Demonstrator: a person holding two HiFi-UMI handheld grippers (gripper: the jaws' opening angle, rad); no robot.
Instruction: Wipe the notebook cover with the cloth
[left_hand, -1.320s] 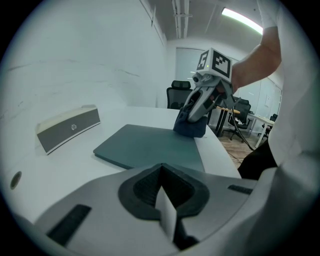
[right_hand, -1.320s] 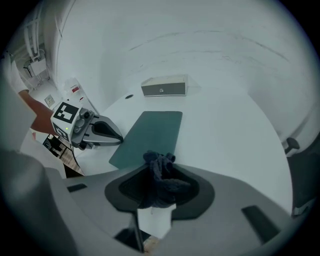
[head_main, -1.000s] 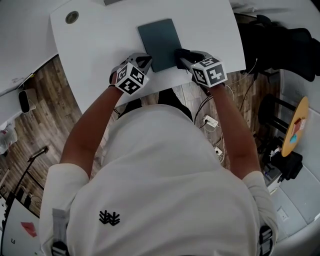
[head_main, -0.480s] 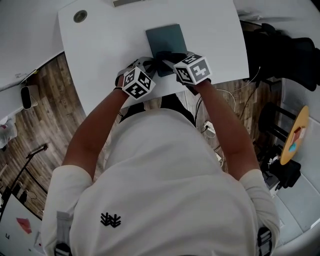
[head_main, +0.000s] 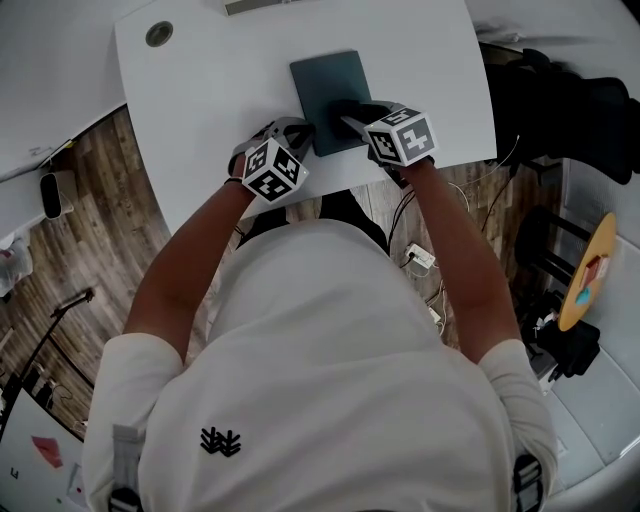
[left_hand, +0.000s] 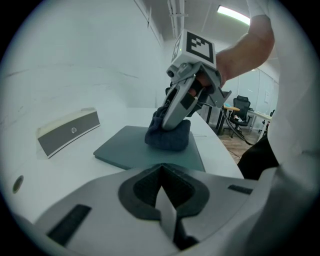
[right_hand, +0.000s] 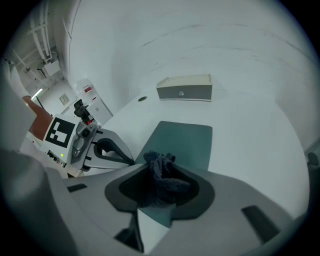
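Right gripper view, right gripper (right_hand: 158, 198) clamping cloth (right_hand: 162, 174), notebook (right_hand: 186, 141) near edge hidden

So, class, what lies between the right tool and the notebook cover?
The dark cloth, bunched in the right tool and pressed onto the notebook; the left gripper view shows it.

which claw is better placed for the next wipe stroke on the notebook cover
Right. The right claw grips the cloth, which rests on the notebook cover. The left claw is shut on nothing, at its near corner.
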